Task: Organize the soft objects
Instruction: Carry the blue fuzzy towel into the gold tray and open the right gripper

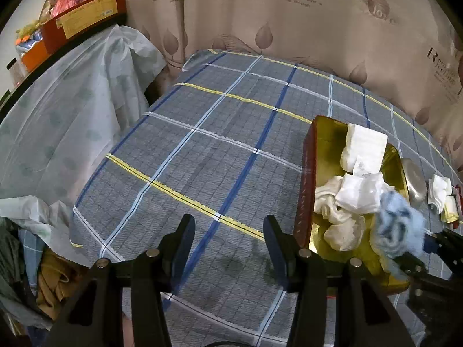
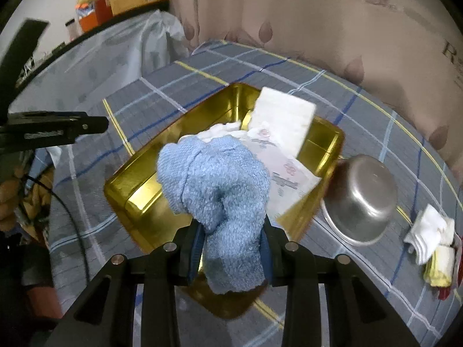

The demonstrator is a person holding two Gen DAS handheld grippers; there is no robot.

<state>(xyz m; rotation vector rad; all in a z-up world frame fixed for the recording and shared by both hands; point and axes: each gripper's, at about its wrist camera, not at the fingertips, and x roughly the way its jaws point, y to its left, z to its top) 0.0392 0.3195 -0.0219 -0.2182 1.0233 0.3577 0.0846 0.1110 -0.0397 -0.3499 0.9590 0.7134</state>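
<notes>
A gold tin box [image 2: 136,185] [image 1: 325,133] lies on the plaid cloth. Inside it are a white tissue pack [image 2: 282,115] [image 1: 364,147], a flowered packet [image 2: 285,173] and crumpled white cloths [image 1: 341,217]. My right gripper [image 2: 231,240] is shut on a light blue towel [image 2: 220,185] [image 1: 398,227], which hangs over the tin's near end. In the left wrist view the right gripper [image 1: 428,245] comes in from the right edge. My left gripper [image 1: 228,231] stands open over bare cloth to the left of the tin, nothing between its fingers.
An upturned steel bowl [image 2: 361,199] [image 1: 415,180] sits right of the tin. Folded white and yellow cloths [image 2: 434,240] [image 1: 441,196] lie further right. A curtain [image 1: 289,23] hangs behind the plaid-covered surface [image 1: 202,150]. A plastic-draped shelf [image 1: 72,110] with boxes stands on the left.
</notes>
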